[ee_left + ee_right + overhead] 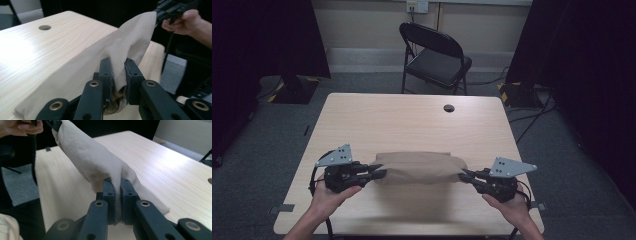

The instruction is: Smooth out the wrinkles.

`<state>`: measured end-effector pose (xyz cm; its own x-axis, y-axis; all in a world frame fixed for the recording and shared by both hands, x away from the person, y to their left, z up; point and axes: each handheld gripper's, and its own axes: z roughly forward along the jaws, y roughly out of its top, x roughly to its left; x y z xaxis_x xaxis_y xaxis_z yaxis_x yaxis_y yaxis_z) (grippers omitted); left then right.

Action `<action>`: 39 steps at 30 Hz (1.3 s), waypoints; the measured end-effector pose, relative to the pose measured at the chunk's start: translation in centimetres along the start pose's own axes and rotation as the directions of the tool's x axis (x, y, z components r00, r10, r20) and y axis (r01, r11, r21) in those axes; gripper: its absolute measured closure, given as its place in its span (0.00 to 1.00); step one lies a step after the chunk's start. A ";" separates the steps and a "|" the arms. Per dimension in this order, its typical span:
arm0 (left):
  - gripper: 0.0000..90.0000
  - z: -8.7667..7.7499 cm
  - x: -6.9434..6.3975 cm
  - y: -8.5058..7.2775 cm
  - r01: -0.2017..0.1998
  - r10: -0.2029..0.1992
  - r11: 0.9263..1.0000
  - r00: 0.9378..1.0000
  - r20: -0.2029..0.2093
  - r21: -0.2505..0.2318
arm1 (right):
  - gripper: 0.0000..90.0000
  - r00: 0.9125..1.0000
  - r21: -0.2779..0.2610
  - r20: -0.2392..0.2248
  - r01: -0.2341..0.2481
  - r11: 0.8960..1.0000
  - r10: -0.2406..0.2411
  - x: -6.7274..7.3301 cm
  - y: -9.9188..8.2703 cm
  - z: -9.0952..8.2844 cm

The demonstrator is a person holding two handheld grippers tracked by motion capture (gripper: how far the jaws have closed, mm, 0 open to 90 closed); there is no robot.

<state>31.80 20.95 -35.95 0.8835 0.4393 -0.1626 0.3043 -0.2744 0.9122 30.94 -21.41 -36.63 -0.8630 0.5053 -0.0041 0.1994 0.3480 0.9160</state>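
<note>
You hold the beige cloth by its two ends, one end in each tongs, and it hangs stretched between them over the near half of the bench. Your left tongs are at the left end of the cloth; in the left gripper view the two black jaws are closed on a bunched fold of the cloth, with the fabric pressed between the pads. Your right tongs are at the right end of the cloth; in the right gripper view the jaws stand almost together and pinch the fabric between them. The held edge of the cloth is lifted above the bench, and the lower part falls down from it; in the left gripper view this lower part lies on the wood. From the cloth, the small round hole in the bench is toward the far side and a little to the right. Behind the bench, farther than this hole, a black folding chair stands on the grey floor.
</note>
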 end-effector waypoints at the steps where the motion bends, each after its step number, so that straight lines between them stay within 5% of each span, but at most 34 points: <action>1: 0.87 -0.2 -0.2 0.1 -0.002 0.002 1.000 1.000 0.003 0.000 | 0.94 1.000 -0.005 -0.005 0.002 1.000 -0.002 0.2 0.2 -0.2; 7: 0.87 -0.3 -0.2 0.3 0.031 -0.031 0.999 0.999 0.027 0.006 | 0.93 1.000 -0.009 -0.022 0.001 1.000 -0.001 0.7 0.9 -0.9; 15: 0.87 2.3 2.8 -2.1 0.122 -0.122 0.989 0.992 0.004 0.089 | 0.93 0.994 0.067 -0.034 -0.100 0.993 0.102 -2.0 -1.9 2.5; 20: 0.87 3.1 4.3 -2.5 0.162 -0.163 0.980 0.987 -0.003 0.118 | 0.92 0.992 0.092 -0.020 -0.123 0.988 0.125 -3.0 -2.2 3.8; 39: 0.87 5.7 8.7 -3.6 0.248 -0.238 0.954 0.968 -0.074 0.169 | 0.88 0.980 0.130 0.043 -0.198 0.971 0.194 -6.5 -3.4 7.6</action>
<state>40.44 20.86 -42.85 0.7568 0.5537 -0.3473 0.5692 -0.2972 0.7666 39.42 -19.92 -42.73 -0.7870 0.5967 0.1569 0.4255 0.3408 0.8384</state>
